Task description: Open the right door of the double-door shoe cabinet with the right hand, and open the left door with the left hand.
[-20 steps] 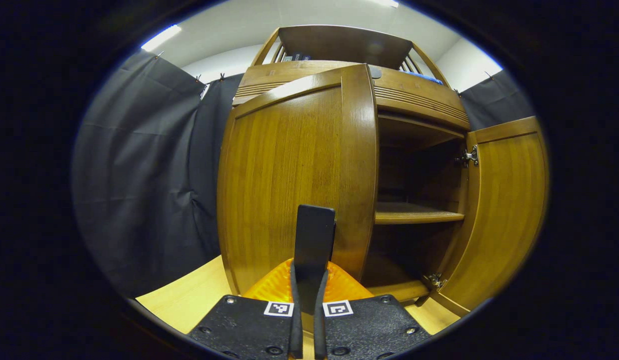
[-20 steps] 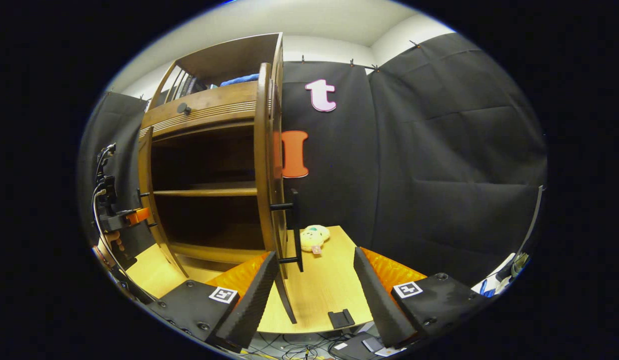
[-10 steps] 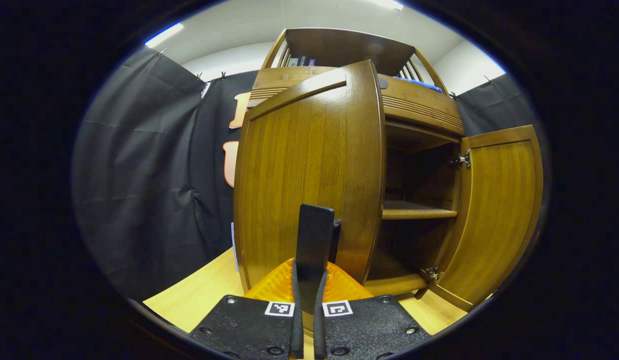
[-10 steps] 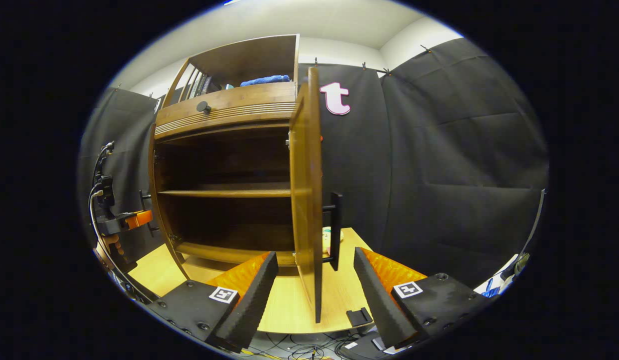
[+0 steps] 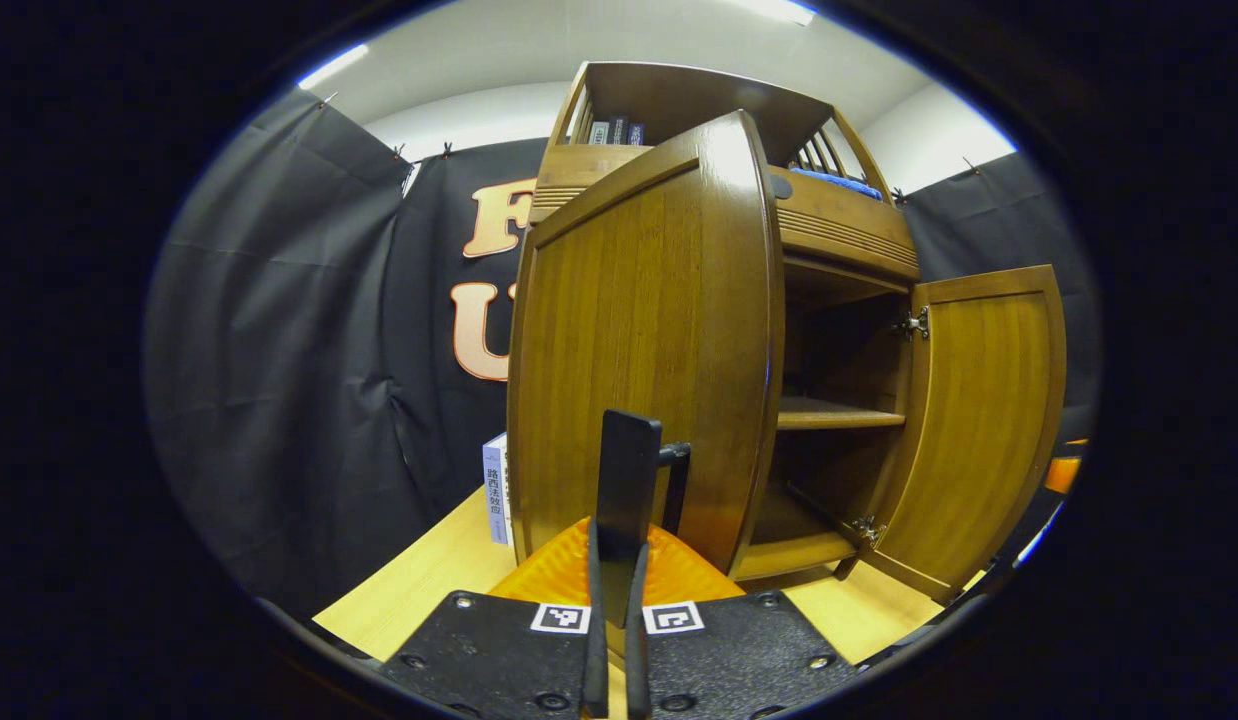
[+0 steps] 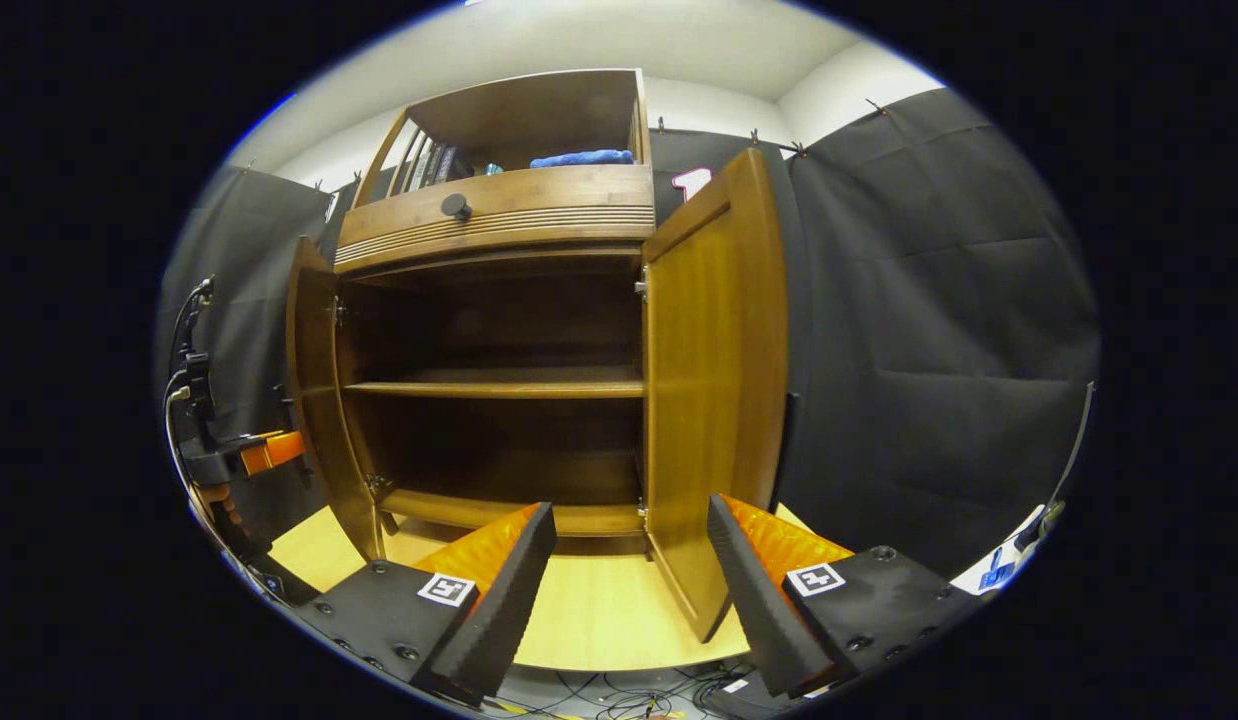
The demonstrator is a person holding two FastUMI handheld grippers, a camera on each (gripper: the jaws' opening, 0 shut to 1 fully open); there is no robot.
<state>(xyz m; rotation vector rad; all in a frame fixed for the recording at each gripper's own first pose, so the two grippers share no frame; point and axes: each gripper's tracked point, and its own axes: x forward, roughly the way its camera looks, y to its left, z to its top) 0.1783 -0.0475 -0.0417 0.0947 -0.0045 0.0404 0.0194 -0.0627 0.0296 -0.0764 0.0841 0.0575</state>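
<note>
The wooden shoe cabinet [image 6: 499,205] stands on a table with both doors swung out. In the left gripper view the left door [image 5: 639,340] rises right in front of me. My left gripper [image 5: 616,565] is shut on that door's black bar handle [image 5: 629,475]. The right door [image 5: 979,420] hangs open beyond it. In the right gripper view the right door [image 6: 714,380] is wide open, showing its inner face. My right gripper [image 6: 631,512] is open and holds nothing, a short way in front of the cabinet. The left door [image 6: 314,390] is seen edge-on, with the left gripper [image 6: 259,450] beside it.
Inside are a middle shelf [image 6: 494,385] and a bottom board, both bare. A round drawer knob [image 6: 456,206] sits above the opening. Books and a blue cloth [image 6: 579,158] lie on top. A book [image 5: 495,490] stands left of the cabinet. The tabletop [image 6: 589,620] ends just below my right gripper.
The left door has swung further out with my left gripper on its handle. The right door has swung wide open, and its handle has passed out of sight behind it.
</note>
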